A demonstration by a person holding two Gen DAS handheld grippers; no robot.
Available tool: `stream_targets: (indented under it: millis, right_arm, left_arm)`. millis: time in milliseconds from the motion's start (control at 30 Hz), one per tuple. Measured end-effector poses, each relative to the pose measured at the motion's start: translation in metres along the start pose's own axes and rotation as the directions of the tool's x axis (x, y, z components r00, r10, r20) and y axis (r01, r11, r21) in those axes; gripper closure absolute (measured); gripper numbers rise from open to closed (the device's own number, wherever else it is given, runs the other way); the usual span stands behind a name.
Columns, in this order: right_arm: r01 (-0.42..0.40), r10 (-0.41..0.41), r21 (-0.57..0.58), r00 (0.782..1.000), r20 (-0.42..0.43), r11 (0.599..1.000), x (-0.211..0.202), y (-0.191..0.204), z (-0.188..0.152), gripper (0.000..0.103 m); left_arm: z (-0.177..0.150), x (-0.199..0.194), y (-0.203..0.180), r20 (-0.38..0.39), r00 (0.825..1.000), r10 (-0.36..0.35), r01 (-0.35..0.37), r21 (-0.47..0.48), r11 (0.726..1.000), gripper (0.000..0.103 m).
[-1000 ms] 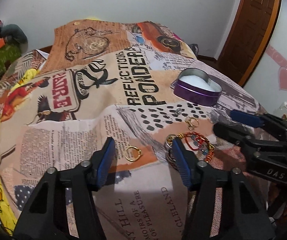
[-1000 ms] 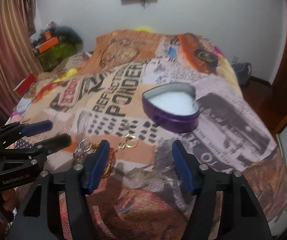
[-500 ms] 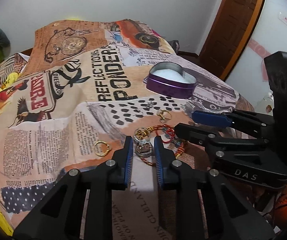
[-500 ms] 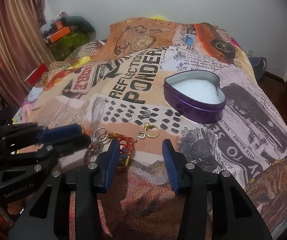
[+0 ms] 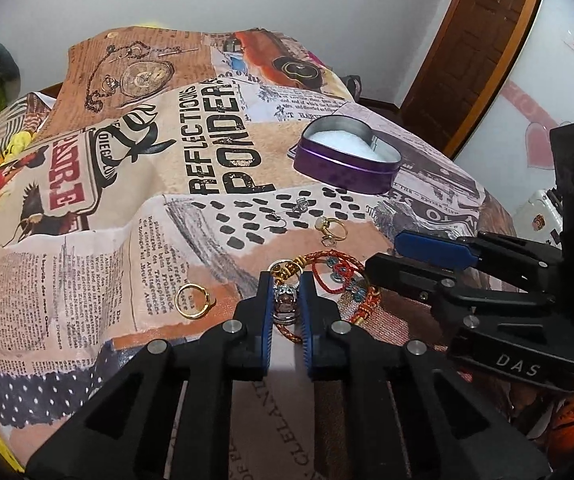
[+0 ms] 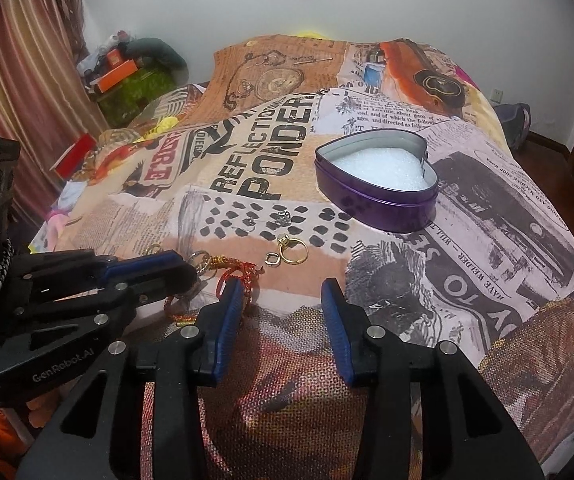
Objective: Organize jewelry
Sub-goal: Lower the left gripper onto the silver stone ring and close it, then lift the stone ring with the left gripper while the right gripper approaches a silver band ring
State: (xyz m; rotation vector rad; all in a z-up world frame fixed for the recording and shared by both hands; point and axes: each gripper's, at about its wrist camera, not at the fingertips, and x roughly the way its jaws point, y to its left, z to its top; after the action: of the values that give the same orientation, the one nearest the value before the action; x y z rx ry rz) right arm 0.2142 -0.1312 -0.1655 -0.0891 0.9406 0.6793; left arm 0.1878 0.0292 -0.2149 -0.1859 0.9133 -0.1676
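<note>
On the printed bedspread (image 5: 87, 264), the leftmost item is a plain gold ring (image 5: 191, 301), lying flat and apart from the rest. Just to its right, my left gripper (image 5: 285, 308) has its blue pads (image 5: 265, 312) drawn in narrow around a silver ring (image 5: 285, 303) — the ring sits upright between them, touching both. A red cord bracelet (image 5: 327, 276) with beads and a gold clasp lies under and beside that ring. Beyond it, on the black-spotted print, rest a gold ring with a pale stone (image 6: 293, 250), a small square link (image 6: 271, 259) just beside it, and a small silver stud (image 6: 283, 216). My right gripper (image 6: 283, 308) hovers over bare cloth, jaws wide, holding nothing. Farthest right stands the purple heart-shaped tin (image 6: 383, 204) — lid off, white foam inside, well apart from the jewelry.
</note>
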Motion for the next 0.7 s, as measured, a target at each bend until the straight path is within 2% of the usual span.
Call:
stream_targets:
  millis: [333, 433, 500, 700]
  right_arm:
    - [-0.040, 0.038, -0.032, 0.998, -0.040, 0.999, 0.009, 0.010, 0.003, 0.080]
    - [-0.041, 0.039, -0.052, 0.998, -0.052, 0.998, 0.014, 0.015, 0.004, 0.083]
    - [-0.040, 0.036, -0.062, 0.998, -0.054, 0.997, 0.015, 0.018, 0.004, 0.090]
    - [-0.033, 0.030, -0.068, 0.999, -0.046, 0.997, 0.014, 0.020, 0.004, 0.097]
  left_arm:
    - [0.002, -0.015, 0.002, 0.058, 0.998, -0.009, 0.010, -0.007, 1.000, 0.093]
    - [0.005, -0.026, 0.004, 0.090, 0.996, 0.009, -0.008, -0.006, 1.000, 0.093]
    - [0.005, -0.032, 0.008, 0.102, 0.995, 0.018, -0.017, -0.010, 1.000, 0.093]
    - [-0.001, -0.040, 0.018, 0.101, 0.993, 0.055, -0.052, -0.031, 0.998, 0.093]
